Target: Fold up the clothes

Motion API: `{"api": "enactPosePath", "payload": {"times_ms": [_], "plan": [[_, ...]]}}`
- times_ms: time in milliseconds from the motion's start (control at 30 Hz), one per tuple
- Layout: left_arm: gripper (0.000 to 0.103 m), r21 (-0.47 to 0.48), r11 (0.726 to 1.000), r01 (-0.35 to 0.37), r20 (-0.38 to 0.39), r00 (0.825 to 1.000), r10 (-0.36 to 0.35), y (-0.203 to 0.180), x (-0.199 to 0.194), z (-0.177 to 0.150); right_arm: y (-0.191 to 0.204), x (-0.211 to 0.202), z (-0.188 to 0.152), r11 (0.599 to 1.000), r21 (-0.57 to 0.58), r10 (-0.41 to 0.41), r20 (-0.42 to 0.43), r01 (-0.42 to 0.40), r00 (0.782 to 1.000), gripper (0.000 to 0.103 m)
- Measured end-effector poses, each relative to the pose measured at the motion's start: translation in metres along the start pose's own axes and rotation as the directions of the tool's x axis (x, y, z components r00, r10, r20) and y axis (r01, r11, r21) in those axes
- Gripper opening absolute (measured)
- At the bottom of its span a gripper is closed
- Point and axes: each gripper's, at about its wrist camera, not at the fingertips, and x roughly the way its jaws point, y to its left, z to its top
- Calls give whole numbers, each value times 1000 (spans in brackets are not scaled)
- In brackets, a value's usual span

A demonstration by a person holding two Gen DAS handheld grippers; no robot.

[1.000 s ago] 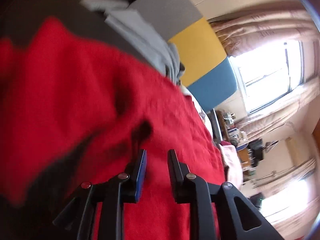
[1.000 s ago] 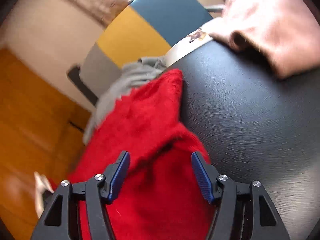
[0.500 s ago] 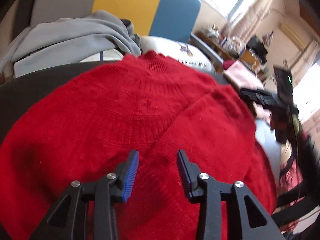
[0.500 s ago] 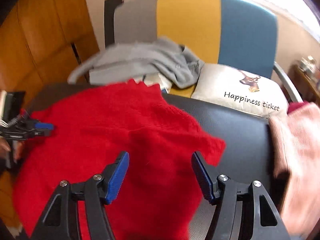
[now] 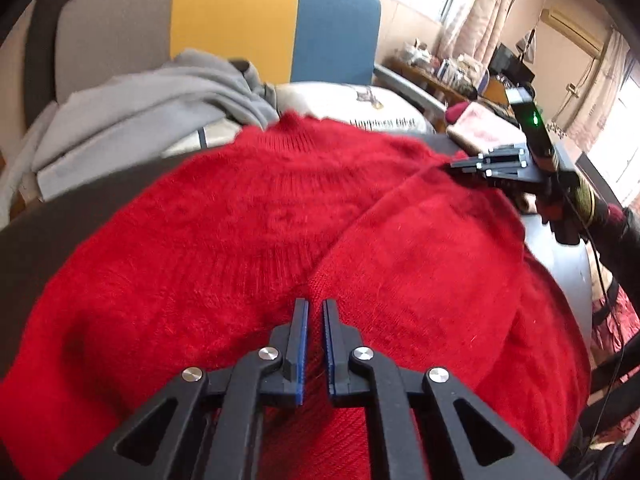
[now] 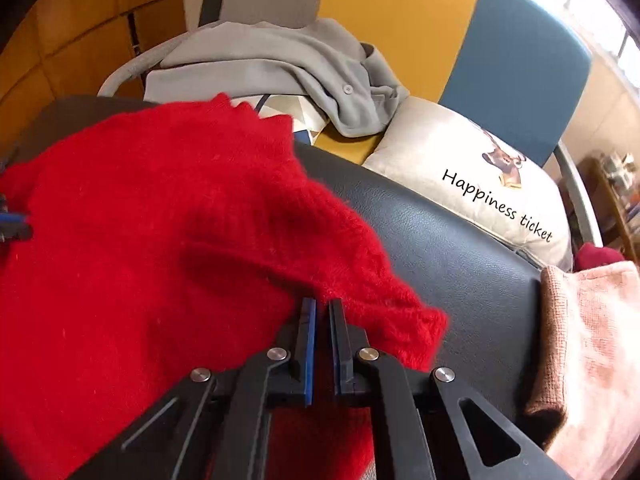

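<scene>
A fuzzy red sweater (image 5: pixel 248 240) lies spread on a dark leather surface (image 6: pixel 460 248), collar toward the chairs. It also fills the left of the right wrist view (image 6: pixel 140 220). My left gripper (image 5: pixel 314 308) is shut on a fold of the red sweater near its middle seam. My right gripper (image 6: pixel 322 308) is shut on the sweater's edge near a sleeve or corner; it also shows in the left wrist view (image 5: pixel 492 162) at the sweater's right shoulder.
A grey garment (image 6: pixel 280 64) is draped over chairs with grey, yellow and blue backs (image 5: pixel 236 16). A white "Happiness ticket" cushion (image 6: pixel 472 176) lies behind the surface. A pink knit garment (image 6: pixel 592 340) sits at the right. Shelves and curtains (image 5: pixel 480 28) stand beyond.
Both grippers were open over the sweater; now both have closed on the red fabric. The views have steadied, with the sweater spread flat.
</scene>
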Motion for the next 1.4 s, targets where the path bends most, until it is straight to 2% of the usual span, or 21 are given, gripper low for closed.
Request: {"api": "enactPosePath", "payload": {"times_ms": [67,200,300,367,433,500,533,567,667,700,733,800,833,867,1000,1033,1133,1267,1333,1367,1400], "plan": [[6,-6,1000,-16,44,999,17,-2,-10,6,1,-8,-1,1000,4,-1,23,1,1000,5],[6,-11,997,-81,75,994,81,4,-16,27,-5,-23,7,999,42,-15,90,12,996,5],[6,-32,992,-125,37,991,126,19,-7,44,-9,-29,18,997,77,-32,134,21,990,5],[7,-83,985,-153,-19,988,152,35,7,51,-13,-23,26,993,115,-34,139,18,990,5],[7,-143,961,-238,-57,971,232,53,20,55,-15,-13,31,988,156,-15,128,-5,992,5],[8,-201,924,-325,-74,946,316,66,22,56,-19,-1,33,979,201,0,120,-25,993,11],[10,-235,920,-313,-51,949,310,68,15,54,-20,2,32,974,223,-1,123,-27,992,13],[16,-266,916,-300,-29,952,303,70,8,52,-23,1,29,968,250,1,135,-35,991,14],[17,-300,920,-254,25,962,273,64,-11,40,-22,-18,17,959,279,1,195,-57,981,18],[17,-335,910,-246,24,963,269,65,-16,33,-18,-26,13,960,271,11,215,-70,977,18],[17,-389,899,-202,34,972,233,67,-23,22,-12,-34,10,962,255,34,234,-95,972,19],[19,-477,871,-116,66,984,167,71,-33,-2,8,-50,1,965,212,95,266,-154,959,33],[22,-513,855,-74,87,987,138,72,-37,-14,18,-56,-4,965,194,121,277,-179,953,46],[27,-546,837,-36,105,988,111,73,-41,-26,28,-58,-9,964,182,140,278,-195,950,52],[37,-647,762,5,89,994,69,82,-37,-61,65,-61,-30,964,155,169,271,-217,947,52],[37,-661,750,29,93,995,43,82,-34,-64,71,-58,-36,964,165,161,268,-210,950,52],[46,-697,711,92,106,994,-25,81,-24,-73,75,-44,-51,964,211,108,244,-161,964,52],[46,-680,733,4,83,994,72,73,-19,-66,62,-30,-61,935,298,117,249,-191,961,53],[44,-691,722,26,101,993,61,73,-13,-66,58,-28,-63,921,320,140,258,-221,956,58],[38,-696,717,38,113,992,57,73,-10,-65,57,-26,-63,919,321,145,260,-227,955,59],[16,-697,717,30,110,992,66,73,-9,-64,58,-25,-63,922,317,143,257,-223,956,60]]}}
